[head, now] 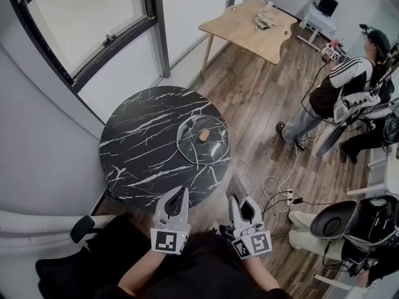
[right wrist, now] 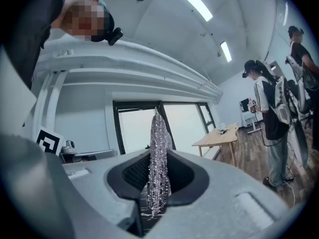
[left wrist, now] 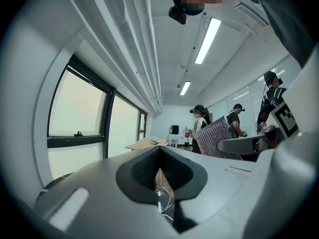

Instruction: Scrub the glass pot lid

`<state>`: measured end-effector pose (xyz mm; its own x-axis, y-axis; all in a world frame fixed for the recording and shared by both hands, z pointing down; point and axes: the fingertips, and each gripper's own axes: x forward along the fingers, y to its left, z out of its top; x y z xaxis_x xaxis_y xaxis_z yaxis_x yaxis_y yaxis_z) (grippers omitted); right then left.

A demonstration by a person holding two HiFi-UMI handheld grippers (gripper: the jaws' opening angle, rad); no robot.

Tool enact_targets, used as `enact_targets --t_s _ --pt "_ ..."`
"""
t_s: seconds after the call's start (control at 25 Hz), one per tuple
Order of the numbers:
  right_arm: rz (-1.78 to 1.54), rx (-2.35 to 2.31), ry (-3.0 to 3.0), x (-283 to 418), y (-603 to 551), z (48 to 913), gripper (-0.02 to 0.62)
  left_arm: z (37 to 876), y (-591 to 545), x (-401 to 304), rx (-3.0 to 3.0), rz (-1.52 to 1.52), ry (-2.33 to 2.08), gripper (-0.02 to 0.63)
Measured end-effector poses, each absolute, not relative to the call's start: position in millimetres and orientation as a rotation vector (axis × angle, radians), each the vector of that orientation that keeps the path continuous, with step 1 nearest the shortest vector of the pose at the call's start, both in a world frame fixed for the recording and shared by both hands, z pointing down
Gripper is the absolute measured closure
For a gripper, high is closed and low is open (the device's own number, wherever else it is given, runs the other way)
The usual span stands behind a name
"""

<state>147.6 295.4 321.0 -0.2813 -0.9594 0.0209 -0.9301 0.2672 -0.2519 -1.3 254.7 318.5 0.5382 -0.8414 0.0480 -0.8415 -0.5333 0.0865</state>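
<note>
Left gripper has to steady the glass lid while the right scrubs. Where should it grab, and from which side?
Probably the brown knob at the centre of the glass lid, coming straight down from above. The lid lies flat, knob up, on the marble table, so its rim offers no edge to pinch; the knob is the only raised part.

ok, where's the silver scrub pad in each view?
Head view: scrub pad pokes out of the right hand-held gripper, bottom centre, off the edge of the black table.
Left gripper view: right of centre, mid-height.
Right gripper view: dead centre, clamped between the jaws.
Shared landmark: wooden table.
</note>
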Motion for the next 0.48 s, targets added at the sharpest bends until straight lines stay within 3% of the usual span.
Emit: enact_targets --t_s 0.48 --pt "-0.324 -1.783 2.396 143.0 295.1 321.3 0.518 320.2 260.9 -0.8 2.662 -0.022 -1.44 0.603"
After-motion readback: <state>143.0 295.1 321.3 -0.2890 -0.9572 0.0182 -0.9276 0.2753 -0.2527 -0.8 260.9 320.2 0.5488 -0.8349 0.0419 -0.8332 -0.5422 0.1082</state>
